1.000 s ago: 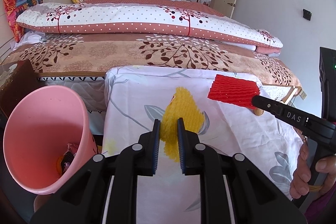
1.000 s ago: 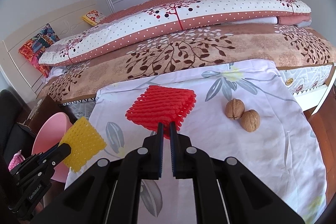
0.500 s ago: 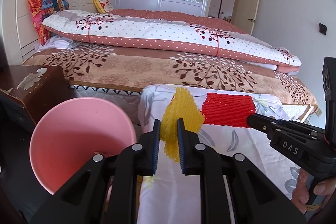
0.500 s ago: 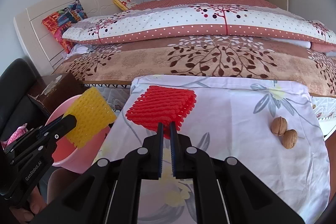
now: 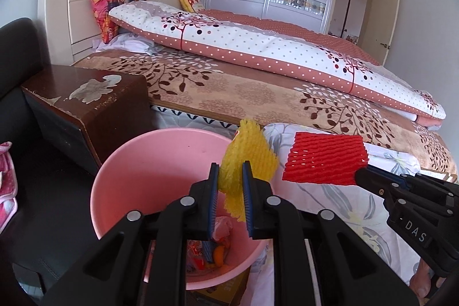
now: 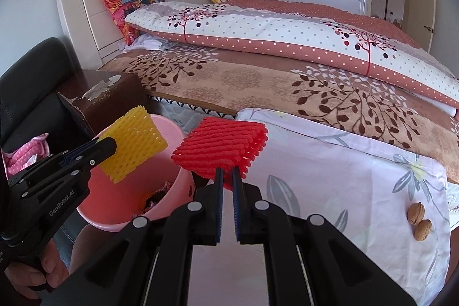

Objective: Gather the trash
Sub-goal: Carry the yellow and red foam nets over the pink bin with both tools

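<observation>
Yellow foam net [image 5: 246,159], ribbed, pinched in left tool [image 5: 231,191]; right tool [image 6: 226,185] grips red net [image 6: 222,151].

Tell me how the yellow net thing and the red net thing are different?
The yellow foam net is yellow and sits in the left gripper; the red foam net is red and sits in the right gripper. The yellow one hangs over the pink bin; the red one hangs beside it, over the flowered cloth. Both are bumpy foam mesh, pinched at one edge.

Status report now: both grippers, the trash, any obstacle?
Left gripper shut on yellow foam net, over pink bin. Right gripper shut on red foam net, short of bin. Nothing between.
</observation>
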